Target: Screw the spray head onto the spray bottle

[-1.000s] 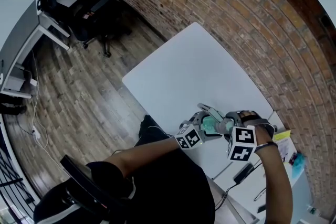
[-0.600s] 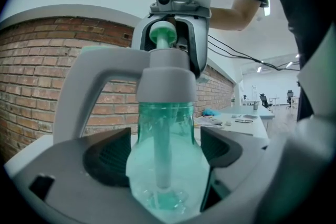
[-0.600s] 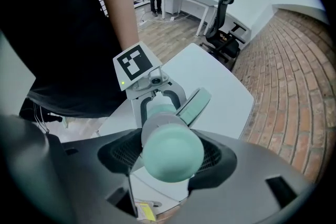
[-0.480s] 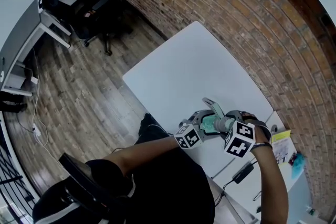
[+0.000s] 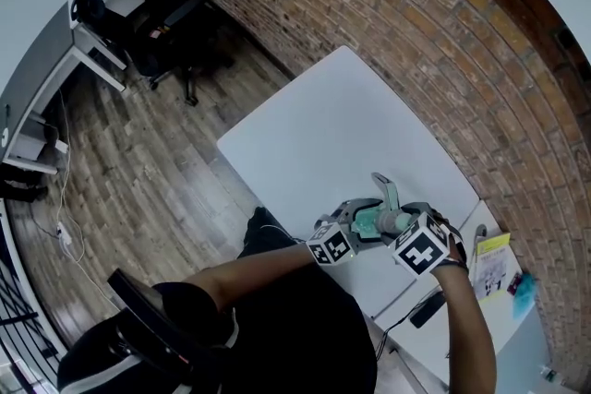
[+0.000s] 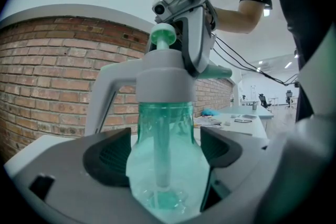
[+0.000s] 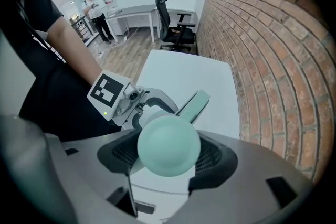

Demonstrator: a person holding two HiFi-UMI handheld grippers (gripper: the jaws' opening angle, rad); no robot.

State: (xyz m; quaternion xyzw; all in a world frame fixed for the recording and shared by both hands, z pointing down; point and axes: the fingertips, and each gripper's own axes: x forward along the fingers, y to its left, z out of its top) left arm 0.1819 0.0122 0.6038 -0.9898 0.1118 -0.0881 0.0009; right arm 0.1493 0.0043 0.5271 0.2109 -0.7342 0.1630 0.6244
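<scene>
A red brick wall (image 5: 443,41) runs beyond both tongs, and a wood plank floor (image 5: 138,161) spreads out on the left tongs' side. The flat white counter (image 5: 342,125) lies under and ahead of the two tongs. A black office chair (image 5: 171,23) stands far from them, on the floor by the wall.

The left tongs (image 6: 165,147) and the right tongs (image 7: 169,159) meet above the near edge of the counter, their jaws turned toward each other.

The see-through green plastic spray bottle (image 6: 168,123) stands upright between the left tongs' jaws, held off the counter. Those jaws are spread fairly wide, with a dark pad pressed against each side of the bottle's body.

The pale grey plastic spray head (image 6: 163,73) sits on the bottle's neck, just above the left tongs, with its dip tube running down inside the bottle. Whether it is fully threaded on cannot be told. Its pale green lever (image 7: 194,104) sticks out past the right tongs toward the counter.

The round mint-green knob (image 7: 168,141) at the top of the head sits between the right tongs' jaws, which are closed onto it from both sides.
</scene>
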